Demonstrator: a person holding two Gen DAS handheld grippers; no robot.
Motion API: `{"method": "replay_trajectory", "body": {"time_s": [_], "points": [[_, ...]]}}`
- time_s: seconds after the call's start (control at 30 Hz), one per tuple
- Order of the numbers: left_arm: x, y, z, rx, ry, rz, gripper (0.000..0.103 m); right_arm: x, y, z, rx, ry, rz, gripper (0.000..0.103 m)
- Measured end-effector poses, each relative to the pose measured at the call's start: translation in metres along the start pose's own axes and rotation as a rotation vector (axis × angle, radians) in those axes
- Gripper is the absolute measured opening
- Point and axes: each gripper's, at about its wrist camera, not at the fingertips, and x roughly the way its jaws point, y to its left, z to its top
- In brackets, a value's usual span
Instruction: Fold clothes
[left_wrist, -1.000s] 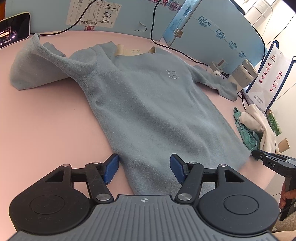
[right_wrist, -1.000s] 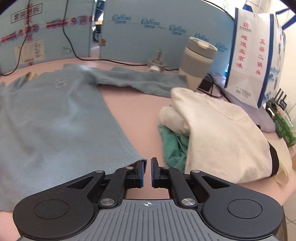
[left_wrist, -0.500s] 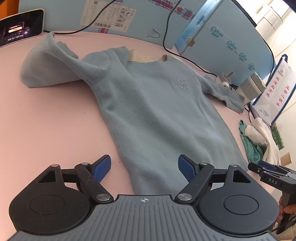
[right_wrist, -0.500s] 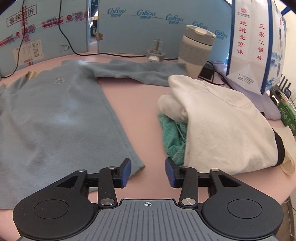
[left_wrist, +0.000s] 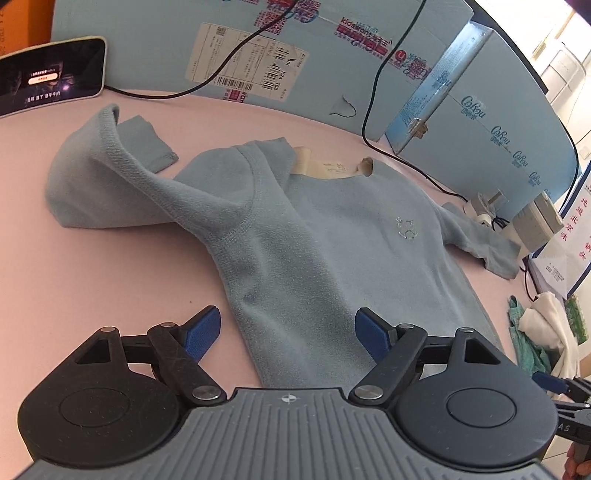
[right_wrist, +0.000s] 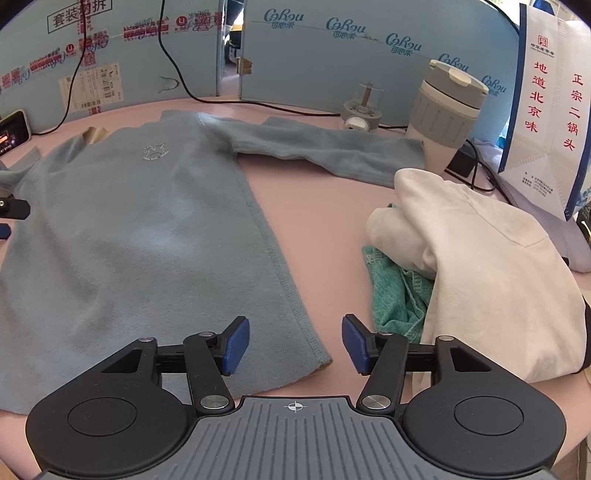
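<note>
A light blue long-sleeved shirt (left_wrist: 332, 251) lies front up on the pink table (left_wrist: 92, 288), with a small horse emblem on the chest. Its left sleeve (left_wrist: 110, 177) is bunched and folded over itself; the other sleeve (right_wrist: 325, 151) stretches out flat. My left gripper (left_wrist: 288, 332) stands open over the shirt's lower left hem, nothing pinched. My right gripper (right_wrist: 295, 343) hovers at the shirt's lower right corner (right_wrist: 314, 354), its jaws opening, the pads off the cloth.
A cream garment (right_wrist: 480, 266) lies over a green cloth (right_wrist: 395, 295) at the right. Behind them stand a grey tumbler (right_wrist: 447, 110), a white printed bag (right_wrist: 546, 103) and blue cardboard walls (left_wrist: 369, 74) with black cables. A phone (left_wrist: 48, 74) leans at the far left.
My right gripper let go of the shirt's lower right corner and its jaws spread apart. My left gripper widened and shifted left along the hem.
</note>
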Motion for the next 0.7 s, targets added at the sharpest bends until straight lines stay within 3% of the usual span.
{"method": "replay_trajectory", "body": {"time_s": [0.13,0.2,0.23,0.3,0.4,0.47,0.53,0.7], "points": [[-0.001,-0.005,-0.003,0.001,0.006,-0.025,0.068,0.008,-0.007,0.003,0.014,0.010,0.010,0.062],[-0.002,-0.006,-0.005,0.007,0.018,-0.029,0.049,0.014,-0.011,0.004,0.022,0.025,0.027,0.062],[-0.003,-0.006,-0.006,0.010,0.030,-0.029,0.044,0.016,-0.013,0.004,0.026,0.032,0.038,0.062],[-0.005,-0.004,-0.007,-0.011,0.063,-0.044,0.022,0.025,-0.015,0.003,0.033,0.061,0.061,0.061],[-0.008,0.000,-0.015,-0.066,0.135,-0.092,0.012,0.030,-0.022,0.003,0.076,0.067,0.094,0.060],[-0.013,-0.004,-0.021,-0.041,0.187,-0.084,0.009,0.031,-0.026,0.004,0.095,0.079,0.114,0.059],[-0.017,-0.005,-0.026,-0.039,0.229,-0.099,0.008,0.031,-0.027,0.004,0.105,0.086,0.133,0.053],[-0.020,0.007,-0.021,-0.017,0.256,-0.098,0.004,0.026,-0.021,0.007,0.115,0.120,0.189,0.010]]}}
